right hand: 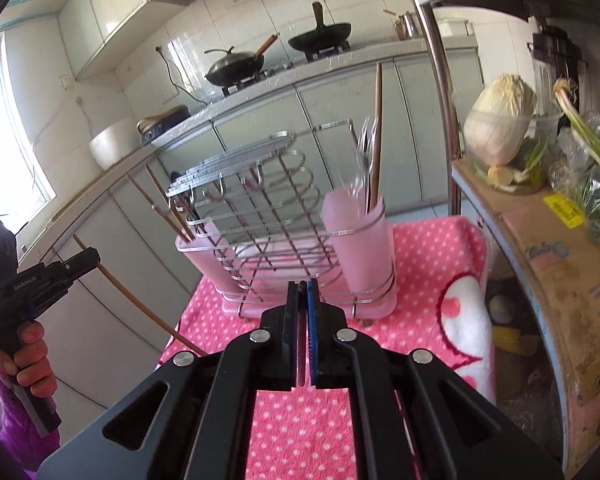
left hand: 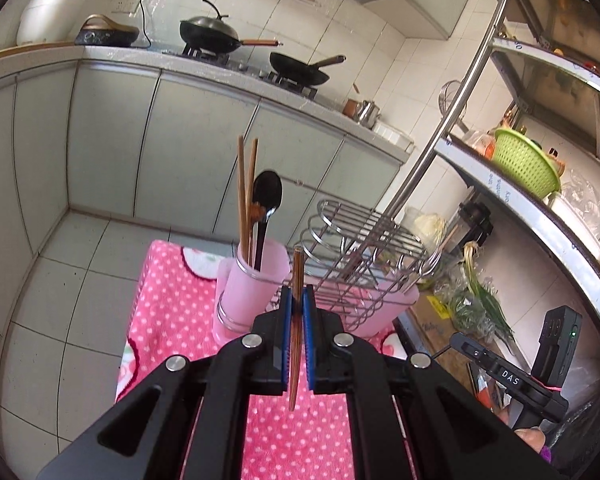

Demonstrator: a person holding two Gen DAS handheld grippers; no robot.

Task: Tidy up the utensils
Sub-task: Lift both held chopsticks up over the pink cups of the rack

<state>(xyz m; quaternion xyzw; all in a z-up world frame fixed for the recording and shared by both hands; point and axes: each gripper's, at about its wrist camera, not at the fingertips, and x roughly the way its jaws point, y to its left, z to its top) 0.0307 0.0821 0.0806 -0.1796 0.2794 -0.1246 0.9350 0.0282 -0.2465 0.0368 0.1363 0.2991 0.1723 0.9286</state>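
My left gripper (left hand: 298, 290) is shut on a wooden chopstick (left hand: 294, 360), which stands almost upright between the blue pads. In the right wrist view, the same chopstick (right hand: 140, 304) slants down from that gripper (right hand: 82, 258). Ahead stands a wire utensil rack (left hand: 364, 240) on a pink base. Its left pink cup (left hand: 252, 276) holds two chopsticks (left hand: 242, 192) and a black spoon (left hand: 266, 194). The right pink cup (right hand: 364, 248) holds clear forks (right hand: 366, 148) and one chopstick (right hand: 377, 136). My right gripper (right hand: 303, 285) is shut just before the rack, with nothing visible between its pads.
The rack sits on a pink polka-dot towel (left hand: 172, 304). A steel shelf unit on the right carries a green basket (left hand: 526, 168), a cabbage in a tub (right hand: 500, 124) and a cardboard box (right hand: 560, 248). Beyond is a counter with two woks (left hand: 212, 34). A hand (right hand: 32, 352) holds the left gripper.
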